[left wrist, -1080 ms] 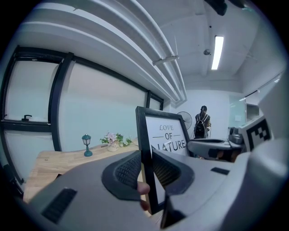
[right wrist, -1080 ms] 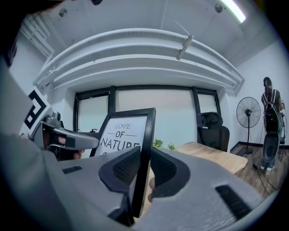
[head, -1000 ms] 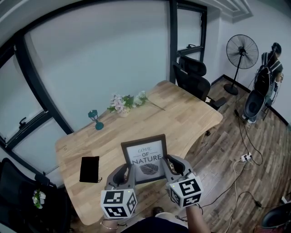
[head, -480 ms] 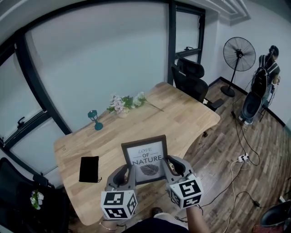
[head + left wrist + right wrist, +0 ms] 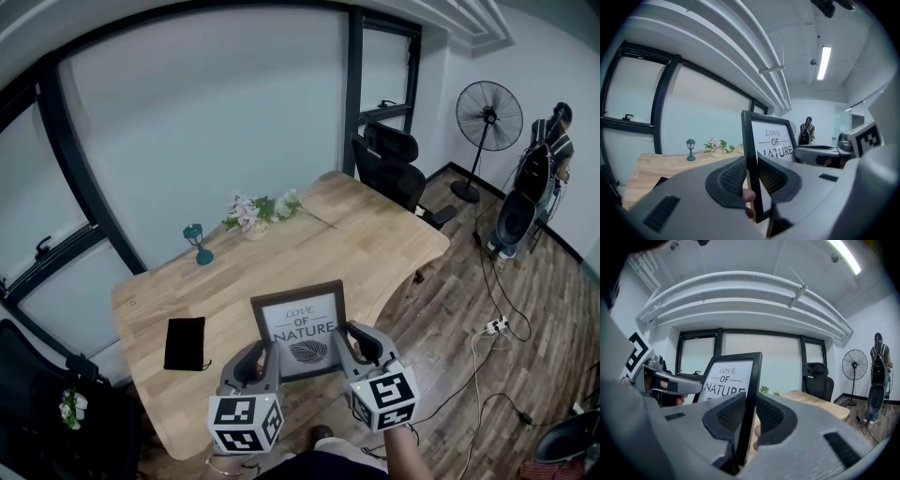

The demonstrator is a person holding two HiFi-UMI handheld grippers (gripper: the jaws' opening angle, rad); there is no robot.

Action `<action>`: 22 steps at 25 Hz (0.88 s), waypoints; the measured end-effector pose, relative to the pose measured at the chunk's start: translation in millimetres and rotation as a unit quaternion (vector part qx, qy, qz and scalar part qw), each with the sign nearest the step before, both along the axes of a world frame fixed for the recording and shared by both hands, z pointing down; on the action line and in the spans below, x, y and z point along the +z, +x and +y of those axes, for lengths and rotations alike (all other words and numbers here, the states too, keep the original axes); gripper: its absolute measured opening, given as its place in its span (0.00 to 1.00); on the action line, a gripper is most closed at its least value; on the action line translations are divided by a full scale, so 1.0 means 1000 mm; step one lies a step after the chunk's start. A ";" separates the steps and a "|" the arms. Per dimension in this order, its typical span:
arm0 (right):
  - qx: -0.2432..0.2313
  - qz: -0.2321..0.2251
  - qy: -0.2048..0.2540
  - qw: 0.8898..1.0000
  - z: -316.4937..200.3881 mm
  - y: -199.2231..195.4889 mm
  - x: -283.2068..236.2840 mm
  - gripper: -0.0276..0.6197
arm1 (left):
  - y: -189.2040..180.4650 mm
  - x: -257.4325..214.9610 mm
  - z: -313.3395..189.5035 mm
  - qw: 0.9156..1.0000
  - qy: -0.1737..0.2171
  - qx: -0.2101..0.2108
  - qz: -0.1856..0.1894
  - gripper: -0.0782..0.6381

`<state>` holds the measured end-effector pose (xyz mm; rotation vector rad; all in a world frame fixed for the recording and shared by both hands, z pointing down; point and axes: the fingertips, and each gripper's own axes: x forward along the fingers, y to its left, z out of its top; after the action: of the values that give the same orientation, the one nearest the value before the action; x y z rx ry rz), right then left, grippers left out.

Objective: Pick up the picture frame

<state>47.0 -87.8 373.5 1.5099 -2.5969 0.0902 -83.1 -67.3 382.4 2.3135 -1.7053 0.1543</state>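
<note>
The picture frame [image 5: 300, 324] is black with a white print reading "LOVE OF NATURE". It is held upright in the air over the table's near edge. My left gripper [image 5: 265, 353] is shut on its left lower side, my right gripper [image 5: 344, 343] on its right lower side. In the left gripper view the frame's edge [image 5: 751, 140] stands pinched between the two ribbed pads [image 5: 733, 177]. The right gripper view shows the same grip, with the frame [image 5: 731, 376] clamped between the pads [image 5: 768, 414].
The wooden table [image 5: 375, 234] lies below, bearing a black pouch [image 5: 185, 343], a small teal lamp [image 5: 195, 246] and a bunch of flowers [image 5: 258, 211]. An office chair [image 5: 392, 161] stands behind it. At the far right are a fan [image 5: 487, 117], a person [image 5: 548, 150] and cables on the floor [image 5: 492, 328].
Both grippers keep the same hold on the frame. The table and room have drifted slightly left in the head view; the frame has moved a little with the grippers.
</note>
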 end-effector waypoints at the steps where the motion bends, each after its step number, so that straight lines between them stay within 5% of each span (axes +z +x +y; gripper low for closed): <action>1: 0.000 0.002 0.000 1.000 0.003 -0.002 0.000 0.15 | -0.002 0.000 0.003 1.000 0.000 0.000 0.002 0.21; 22: 0.002 0.032 0.013 0.999 0.072 -0.033 -0.007 0.15 | -0.033 0.001 0.072 1.000 0.003 0.002 0.015 0.21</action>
<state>13.6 -15.8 366.3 1.5023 -2.5548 0.0086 -116.1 4.3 383.1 2.3110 -1.6897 0.1159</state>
